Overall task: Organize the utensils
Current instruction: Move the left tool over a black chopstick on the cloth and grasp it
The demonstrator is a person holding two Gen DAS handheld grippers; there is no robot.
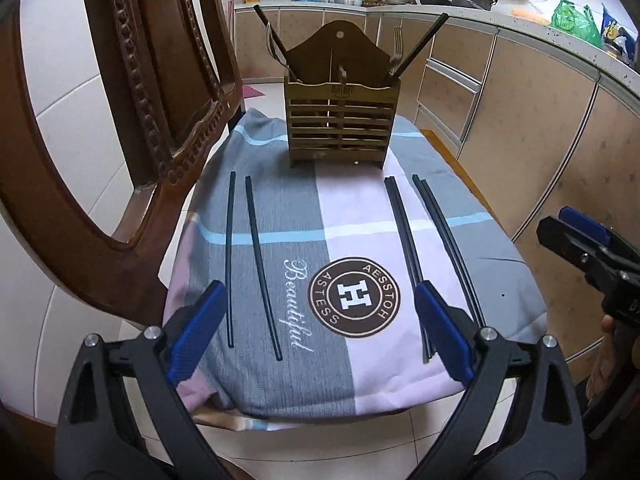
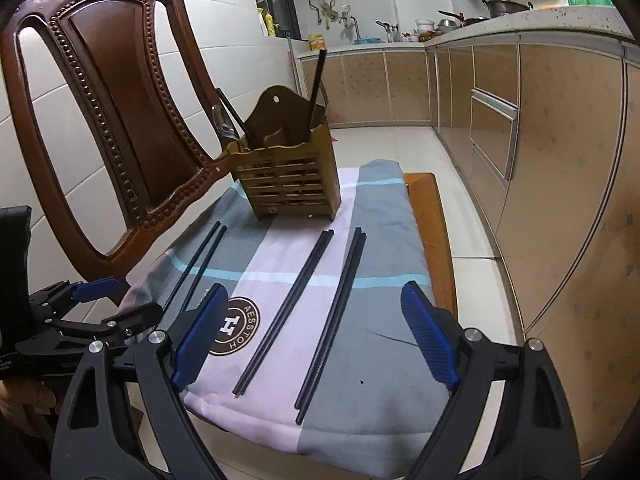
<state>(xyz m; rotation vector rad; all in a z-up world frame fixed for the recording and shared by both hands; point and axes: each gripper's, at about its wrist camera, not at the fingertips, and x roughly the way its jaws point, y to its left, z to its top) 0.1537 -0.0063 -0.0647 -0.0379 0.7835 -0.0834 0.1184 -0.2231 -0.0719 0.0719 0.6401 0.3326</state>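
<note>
black chopsticks, left wrist view: six lie on the patchwork cushion [image 1: 280,216]; a spread left pair [image 1: 244,264], a tight middle pair [image 1: 406,248] and a tight right pair [image 1: 448,248], all in front of the wooden holder [image 1: 339,120]
left gripper [image 1: 320,332]: jaws released wide, holding nothing, hovering over the near end of the cushion with the left pair just inside its left finger
step in hand, as i judge it: pick up a pair and stand it in the holder; better to nudge the two spread sticks together first, then clamp near their middle so they do not pivot
holder contents: a fork [image 1: 397,50], a spoon and a few dark sticks lean out of the side compartments
right wrist view, right gripper [image 2: 316,340]: jaws released, empty, above the near ends of the middle pair [image 2: 286,312] and right pair [image 2: 332,320]
approach: close square across both sticks of one pair; the soft cushion may let them sink or roll
hard to make out: what lies low behind the holder [image 2: 288,176] slats, and how deep the compartments go
cut off: the left gripper [image 2: 100,312] shows only in part at the left edge, also spread apart; the cushion's near edge hides behind the fingers
</note>
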